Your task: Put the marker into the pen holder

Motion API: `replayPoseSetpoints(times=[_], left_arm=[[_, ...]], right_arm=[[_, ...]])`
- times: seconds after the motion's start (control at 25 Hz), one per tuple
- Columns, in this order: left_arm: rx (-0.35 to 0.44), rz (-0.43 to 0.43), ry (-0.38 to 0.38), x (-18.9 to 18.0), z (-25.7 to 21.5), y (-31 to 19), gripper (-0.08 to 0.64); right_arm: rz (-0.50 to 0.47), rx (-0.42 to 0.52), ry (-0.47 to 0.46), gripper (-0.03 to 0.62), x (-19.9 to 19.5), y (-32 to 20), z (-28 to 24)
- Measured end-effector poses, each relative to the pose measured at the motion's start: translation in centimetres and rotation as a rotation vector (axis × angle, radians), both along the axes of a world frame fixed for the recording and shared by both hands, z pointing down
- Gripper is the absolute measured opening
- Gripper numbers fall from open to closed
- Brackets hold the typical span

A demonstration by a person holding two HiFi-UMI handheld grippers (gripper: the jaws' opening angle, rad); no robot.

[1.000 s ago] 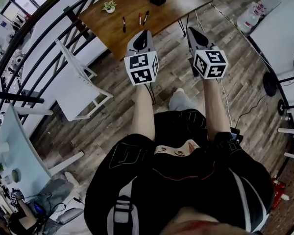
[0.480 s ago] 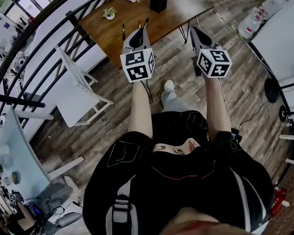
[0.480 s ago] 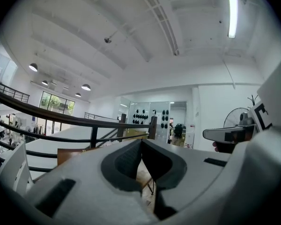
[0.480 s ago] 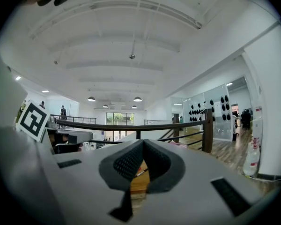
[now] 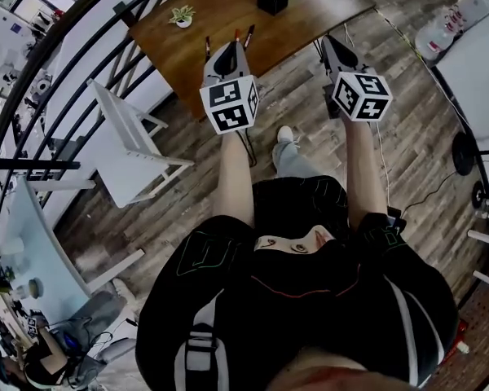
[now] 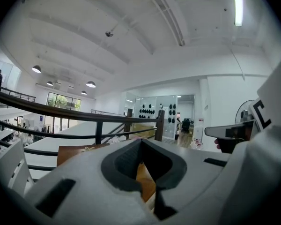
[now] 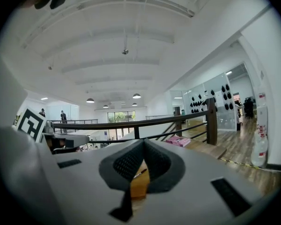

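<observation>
Head view: left gripper [image 5: 231,47], right gripper [image 5: 331,42] closed; possibly 3 markers [image 5: 207,46].

Black short-sleeved T-shirt [image 5: 310,300] (coloured line prints)

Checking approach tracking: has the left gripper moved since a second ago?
Yes. In the head view the left gripper has advanced toward the table; its tip now overlaps the markers, which lay clear beyond it before.

A wooden table [image 5: 175,55] stands on plank flooring [image 5: 285,96] beside a black railing [image 6: 84,114]; a white chair [image 5: 122,149] sits nearby.
</observation>
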State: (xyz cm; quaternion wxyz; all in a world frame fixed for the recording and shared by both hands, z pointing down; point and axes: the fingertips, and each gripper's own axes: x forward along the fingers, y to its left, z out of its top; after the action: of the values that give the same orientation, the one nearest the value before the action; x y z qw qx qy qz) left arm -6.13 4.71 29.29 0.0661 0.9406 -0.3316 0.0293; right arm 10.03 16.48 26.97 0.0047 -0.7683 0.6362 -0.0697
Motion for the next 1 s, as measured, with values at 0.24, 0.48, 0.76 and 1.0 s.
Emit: replayPoseSetpoints(times=[0.24, 0.48, 0.76, 1.0], left_arm=[[-0.054, -0.015, -0.050, 4.0, 2.5, -4.1, 0.009], [-0.099, -0.001, -0.119, 8.3, 4.9, -7.6, 0.009], [-0.124, -0.014, -0.218, 11.6, 7.8, -11.5, 0.009], [-0.164, -0.038, -0.291, 13.0, 10.3, -14.5, 0.009]], right_arm=[[-0.032, -0.045, -0.042, -0.002, 3.9, -5.0, 2.4], [-0.042, -0.088, -0.102, -0.002, 8.3, -8.8, 5.1], [-0.067, -0.121, -0.140, -0.002, 13.0, -13.9, 8.1], [-0.148, -0.152, -0.167, -0.002, 13.8, -19.2, 10.5]])
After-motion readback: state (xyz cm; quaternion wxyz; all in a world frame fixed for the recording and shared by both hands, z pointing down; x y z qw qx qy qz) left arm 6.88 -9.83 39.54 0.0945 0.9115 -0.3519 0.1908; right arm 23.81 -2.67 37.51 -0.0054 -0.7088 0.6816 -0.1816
